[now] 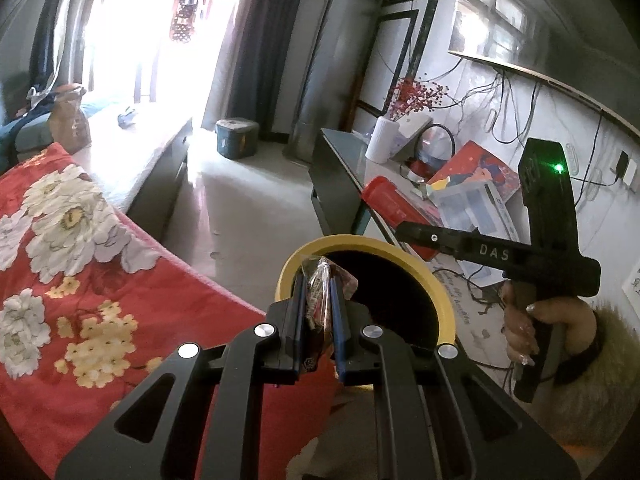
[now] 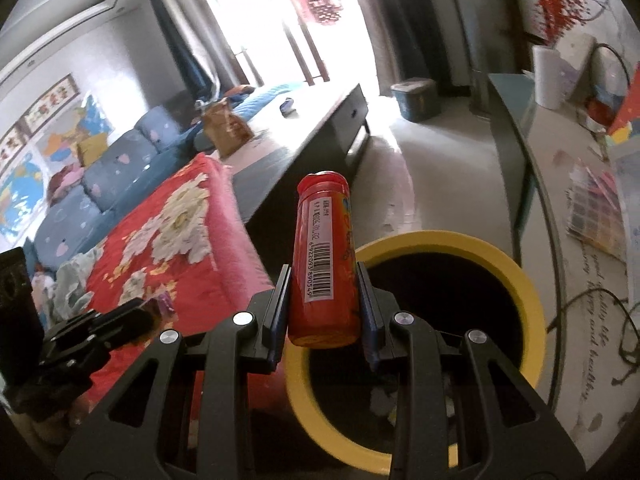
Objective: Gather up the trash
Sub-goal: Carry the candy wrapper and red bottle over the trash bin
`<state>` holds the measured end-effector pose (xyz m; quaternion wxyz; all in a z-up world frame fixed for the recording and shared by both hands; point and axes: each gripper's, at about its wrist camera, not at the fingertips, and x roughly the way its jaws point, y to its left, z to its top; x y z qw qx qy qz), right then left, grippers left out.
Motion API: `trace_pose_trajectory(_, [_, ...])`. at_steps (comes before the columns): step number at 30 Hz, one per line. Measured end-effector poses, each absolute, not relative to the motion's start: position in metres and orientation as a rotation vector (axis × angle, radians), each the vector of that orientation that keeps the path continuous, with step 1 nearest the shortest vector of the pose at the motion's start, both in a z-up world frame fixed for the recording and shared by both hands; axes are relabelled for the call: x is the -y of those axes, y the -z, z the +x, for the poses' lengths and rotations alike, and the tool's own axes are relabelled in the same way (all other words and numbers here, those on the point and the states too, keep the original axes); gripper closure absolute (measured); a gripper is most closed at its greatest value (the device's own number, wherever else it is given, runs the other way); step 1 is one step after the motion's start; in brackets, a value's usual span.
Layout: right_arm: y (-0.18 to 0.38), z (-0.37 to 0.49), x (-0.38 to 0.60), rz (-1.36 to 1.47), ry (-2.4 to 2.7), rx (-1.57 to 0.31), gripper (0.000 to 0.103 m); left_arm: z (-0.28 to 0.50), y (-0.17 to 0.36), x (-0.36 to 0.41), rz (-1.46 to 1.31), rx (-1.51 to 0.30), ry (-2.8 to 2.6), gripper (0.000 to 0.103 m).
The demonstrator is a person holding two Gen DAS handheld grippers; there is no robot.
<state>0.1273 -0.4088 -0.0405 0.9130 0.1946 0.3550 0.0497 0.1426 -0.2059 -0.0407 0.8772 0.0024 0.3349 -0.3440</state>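
Observation:
A yellow-rimmed bin (image 1: 432, 280) with a dark inside stands on the floor between the bed and the side table. My left gripper (image 1: 318, 280) is shut on a crumpled dark red wrapper (image 1: 320, 292), held at the bin's near left rim. In the right wrist view my right gripper (image 2: 324, 276) is shut on a red tube with a barcode label (image 2: 322, 256), upright over the left rim of the bin (image 2: 520, 280). The right gripper (image 1: 404, 229) also shows in the left view, beyond the bin, with a hand (image 1: 532, 320) on its handle. The tube (image 1: 386, 200) sticks out past it.
A red flowered blanket (image 1: 80, 264) covers the bed on the left. A glass-topped side table (image 2: 568, 248) on the right carries a white vase (image 1: 384, 140), books and cables. A low dark cabinet (image 2: 312, 128), a blue sofa (image 2: 100, 184) and a teal box (image 1: 236, 138) lie farther back.

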Motion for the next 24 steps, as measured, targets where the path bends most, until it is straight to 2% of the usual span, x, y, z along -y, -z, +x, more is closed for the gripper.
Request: trace_pose_trajectory(24, [0.078,0.111,0.464,0.532,0.017,-0.787,0.079,0.146,0.072,0.271,0.041,-0.743,0.82,0.091])
